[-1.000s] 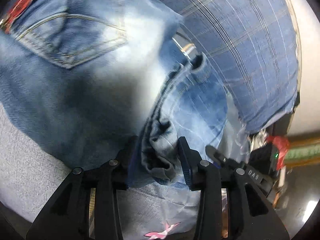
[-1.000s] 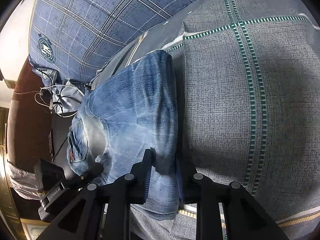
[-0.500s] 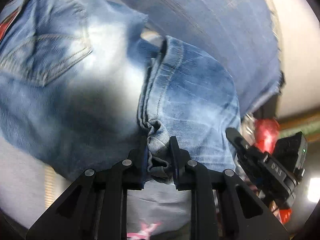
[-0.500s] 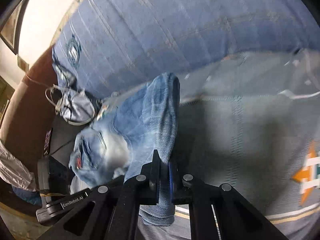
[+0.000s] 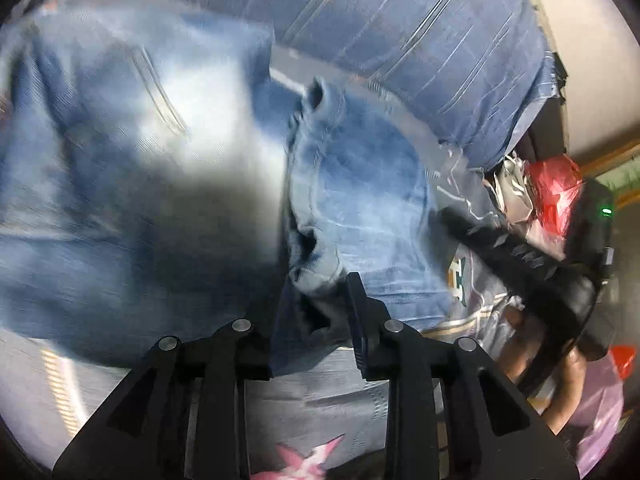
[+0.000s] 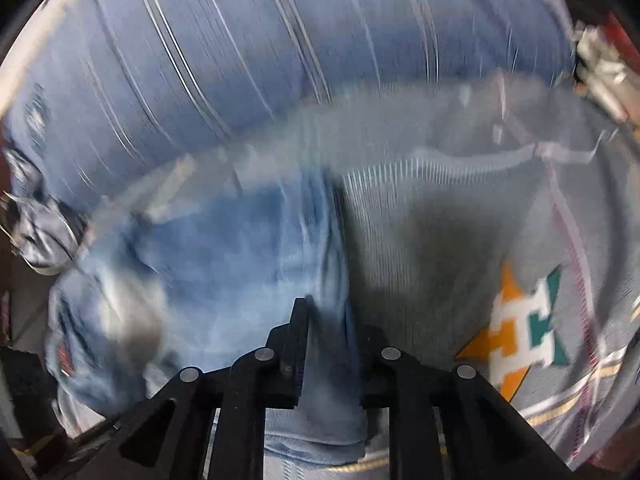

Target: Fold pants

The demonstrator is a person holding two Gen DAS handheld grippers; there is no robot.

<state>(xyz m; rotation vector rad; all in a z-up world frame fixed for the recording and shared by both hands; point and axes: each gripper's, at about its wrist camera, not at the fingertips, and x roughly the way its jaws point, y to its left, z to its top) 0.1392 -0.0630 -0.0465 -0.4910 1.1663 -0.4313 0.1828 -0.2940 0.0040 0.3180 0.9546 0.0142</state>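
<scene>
Light blue denim jeans [image 5: 132, 152] lie on a grey bedspread and fill the left wrist view. My left gripper [image 5: 316, 304] has a bunched fold of the jeans between its fingers, with the jaws a little apart. In the right wrist view the jeans [image 6: 224, 256] stretch to the left. My right gripper [image 6: 328, 332] has a flat edge of the denim between its fingers, and the jaws stand somewhat apart around it. Both views are blurred. The right gripper's body shows in the left wrist view [image 5: 532, 276].
A blue plaid pillow [image 5: 400, 32] lies behind the jeans; it also shows in the right wrist view [image 6: 240, 48]. The grey bedspread [image 6: 440, 240] carries an orange and green patch [image 6: 524, 328]. A red bag [image 5: 556, 184] and clutter sit at the bed's right side.
Both grippers have widened their jaws since half a second ago, when they were clamped tight on the denim. Both cameras have swung, and the jeans have shifted in both views.
</scene>
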